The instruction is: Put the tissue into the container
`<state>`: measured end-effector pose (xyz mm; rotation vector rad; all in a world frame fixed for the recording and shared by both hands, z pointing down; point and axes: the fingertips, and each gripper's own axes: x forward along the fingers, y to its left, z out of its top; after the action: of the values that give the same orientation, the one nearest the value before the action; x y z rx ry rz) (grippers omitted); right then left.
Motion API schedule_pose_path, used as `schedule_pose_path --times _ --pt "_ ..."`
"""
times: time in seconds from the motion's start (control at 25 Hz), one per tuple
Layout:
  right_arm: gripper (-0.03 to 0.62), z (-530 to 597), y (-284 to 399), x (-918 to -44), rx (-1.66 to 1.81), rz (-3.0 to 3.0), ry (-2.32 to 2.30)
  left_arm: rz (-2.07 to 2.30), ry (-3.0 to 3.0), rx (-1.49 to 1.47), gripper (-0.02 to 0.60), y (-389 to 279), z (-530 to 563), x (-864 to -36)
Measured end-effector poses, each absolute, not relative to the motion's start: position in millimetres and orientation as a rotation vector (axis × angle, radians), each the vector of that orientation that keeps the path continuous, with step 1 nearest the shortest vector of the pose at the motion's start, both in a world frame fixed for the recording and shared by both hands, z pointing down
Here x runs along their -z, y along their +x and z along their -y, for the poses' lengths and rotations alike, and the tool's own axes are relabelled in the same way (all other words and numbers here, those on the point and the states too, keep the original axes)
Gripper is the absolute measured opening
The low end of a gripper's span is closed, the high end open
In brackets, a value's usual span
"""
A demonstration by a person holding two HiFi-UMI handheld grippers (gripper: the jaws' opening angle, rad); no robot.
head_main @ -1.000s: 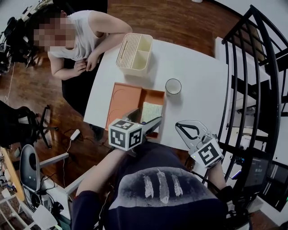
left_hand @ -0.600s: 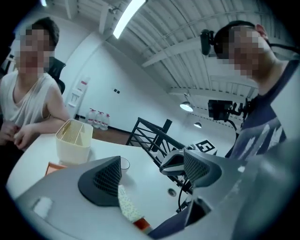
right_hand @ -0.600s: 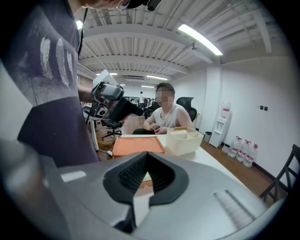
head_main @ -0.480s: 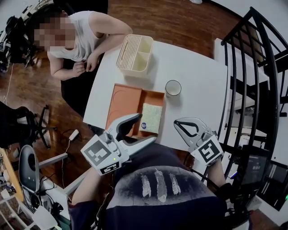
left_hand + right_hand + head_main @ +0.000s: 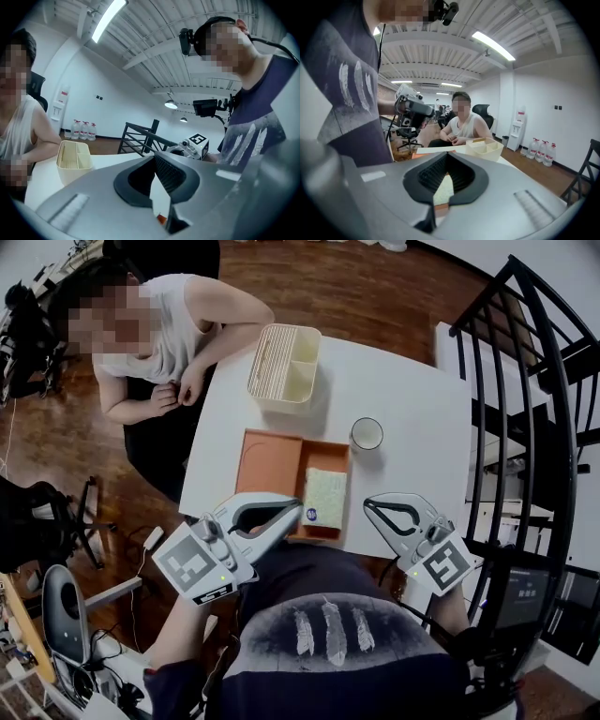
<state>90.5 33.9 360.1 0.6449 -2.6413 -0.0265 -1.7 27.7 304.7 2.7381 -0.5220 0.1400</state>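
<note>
Tissue pack (image 5: 324, 498) lies flat in the right compartment of the orange tray (image 5: 267, 460), same spot as a second ago. Nothing touches it.

Change: the left hand-held gripper (image 5: 296, 511), spread open right over the pack a second ago, now sits higher and back at the tray's near edge. Its jaws have just been closing and are together now, tips meeting, nothing between them. The left gripper view confirms it, showing only tabletop and a sliver of tray through the gap.

Right hand-held gripper (image 5: 367, 503) is also closed and empty. It hovers at the near edge of the tabletop (image 5: 412, 409), right of the tray and apart from the pack.

Cream container (image 5: 284, 365) stands at the far edge of the tabletop, beyond the tray, compartments empty as far as I can see. Cup (image 5: 367, 433) is just right of the tray's far corner. A seated person (image 5: 159, 334) is at the far left, hands off the tabletop.

Read: no grasp made, looks like a retreat or reset. Task not started in effect. Next needs reopened jaws and a fresh approach to the pack, then a carry past the tray's far wall.
</note>
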Motion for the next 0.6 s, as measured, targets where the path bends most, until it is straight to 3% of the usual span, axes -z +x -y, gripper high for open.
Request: schedule_pose_path --times 0.6 --pt "0.003 -39 41 -301 0.074 2.698 0.772 0.318 2.866 -0.131 0.012 -44 -24 -272"
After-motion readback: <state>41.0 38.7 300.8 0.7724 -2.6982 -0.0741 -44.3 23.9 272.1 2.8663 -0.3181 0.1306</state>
